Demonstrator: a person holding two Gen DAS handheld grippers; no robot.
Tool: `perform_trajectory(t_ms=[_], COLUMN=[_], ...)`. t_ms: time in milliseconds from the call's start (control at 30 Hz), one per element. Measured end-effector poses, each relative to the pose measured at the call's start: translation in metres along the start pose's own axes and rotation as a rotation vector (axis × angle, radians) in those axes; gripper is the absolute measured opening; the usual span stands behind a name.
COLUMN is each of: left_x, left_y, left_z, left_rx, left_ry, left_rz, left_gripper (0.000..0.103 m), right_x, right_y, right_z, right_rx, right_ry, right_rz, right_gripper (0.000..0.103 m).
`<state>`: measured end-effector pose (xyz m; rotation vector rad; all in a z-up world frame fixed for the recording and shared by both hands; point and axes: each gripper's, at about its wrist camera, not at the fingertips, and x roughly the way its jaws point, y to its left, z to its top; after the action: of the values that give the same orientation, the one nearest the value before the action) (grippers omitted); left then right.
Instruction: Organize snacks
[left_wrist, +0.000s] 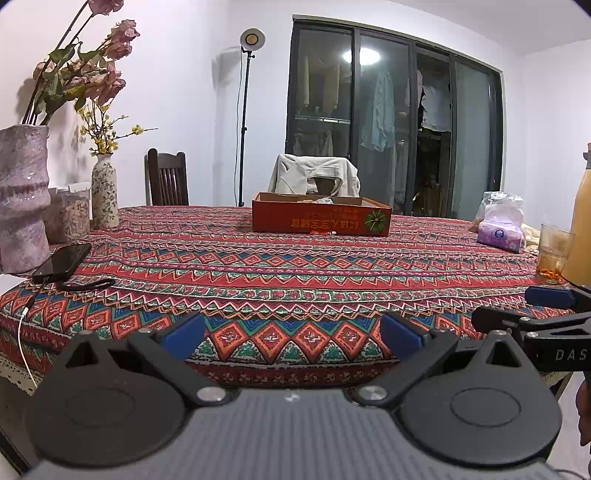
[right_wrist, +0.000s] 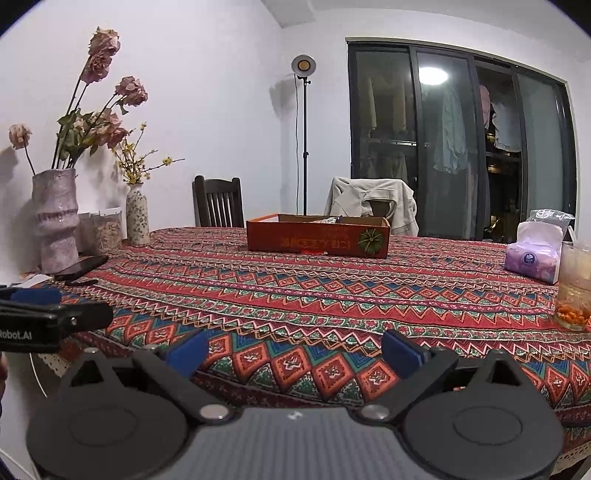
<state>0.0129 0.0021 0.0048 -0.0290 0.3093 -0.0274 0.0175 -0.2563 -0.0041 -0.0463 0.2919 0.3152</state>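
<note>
Snacks' rectangular cardboard box (left_wrist: 321, 218) sits on woven patterned tablecloth (left_wrist: 258, 266); both claws spread, empty.

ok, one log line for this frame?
left gripper open, empty | right gripper open, empty | both at near table edge | orange box mid-table, untouched

Not much to read here tbh. The right gripper (left_wrist: 546, 314) has "DAS" in white on its black body, cut off at the frame edge. The left gripper (right_wrist: 55, 306) says "Robot.AI", start of it cut off too. The orange box (left_wrist: 321, 219) has a line of orange characters on its side, printed upside down, can't make them out. Tissue pack (left_wrist: 500, 234) has a small round logo, too tiny.
</note>
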Motion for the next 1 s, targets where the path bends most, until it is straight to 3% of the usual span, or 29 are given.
perform_trajectory(t_ms=[1000], left_x=[-0.0004], left_y=[0.0], left_z=[0.0009], left_rx=[0.001], left_ry=[0.001], left_rz=[-0.002], left_gripper=[0.103], right_x=[0.0005], right_y=[-0.0062], right_z=[-0.0002], right_rx=[0.001], right_ry=[0.003], right_rz=[-0.017], right_gripper=[0.1])
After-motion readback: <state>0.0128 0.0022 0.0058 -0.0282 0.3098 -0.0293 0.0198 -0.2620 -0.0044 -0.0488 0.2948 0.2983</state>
